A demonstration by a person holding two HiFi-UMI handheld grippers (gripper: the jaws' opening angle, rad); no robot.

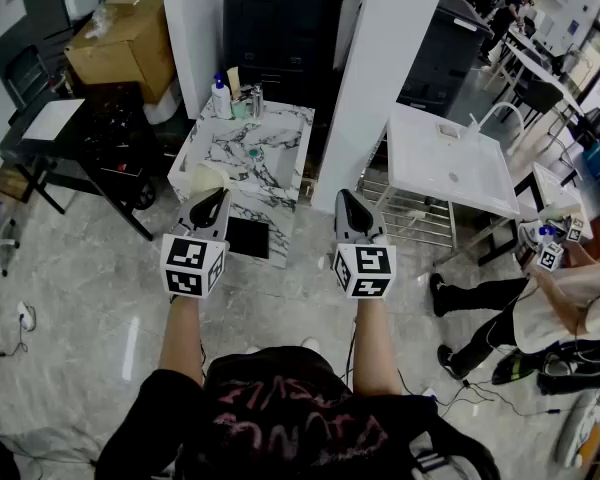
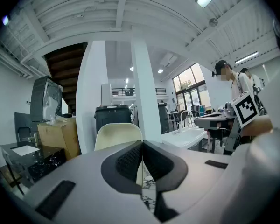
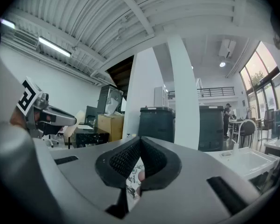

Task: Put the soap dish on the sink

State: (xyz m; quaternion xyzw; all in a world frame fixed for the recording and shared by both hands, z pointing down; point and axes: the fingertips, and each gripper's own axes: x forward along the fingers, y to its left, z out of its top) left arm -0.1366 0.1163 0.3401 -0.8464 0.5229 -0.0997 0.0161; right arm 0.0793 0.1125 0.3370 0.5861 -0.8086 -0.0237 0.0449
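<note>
A cream soap dish (image 2: 117,136) stands upright between the jaws of my left gripper (image 2: 142,146), which is shut on its lower edge. In the head view the soap dish (image 1: 206,178) shows just beyond the left gripper (image 1: 216,198), over the near end of a marble table (image 1: 270,173). The right gripper (image 1: 348,202) hovers level beside it, and in its own view this right gripper (image 3: 140,146) is shut with nothing held. The white sink (image 1: 450,163) with its tap stands to the right, apart from both grippers; it also shows as the sink (image 2: 184,135) and the sink (image 3: 245,162).
Bottles (image 1: 222,98) and small items stand at the marble table's far end. A white pillar (image 1: 365,78) rises between the table and the sink. A dark bin (image 1: 280,23) is behind, a black desk (image 1: 90,138) to the left. A person (image 1: 550,298) crouches at the right.
</note>
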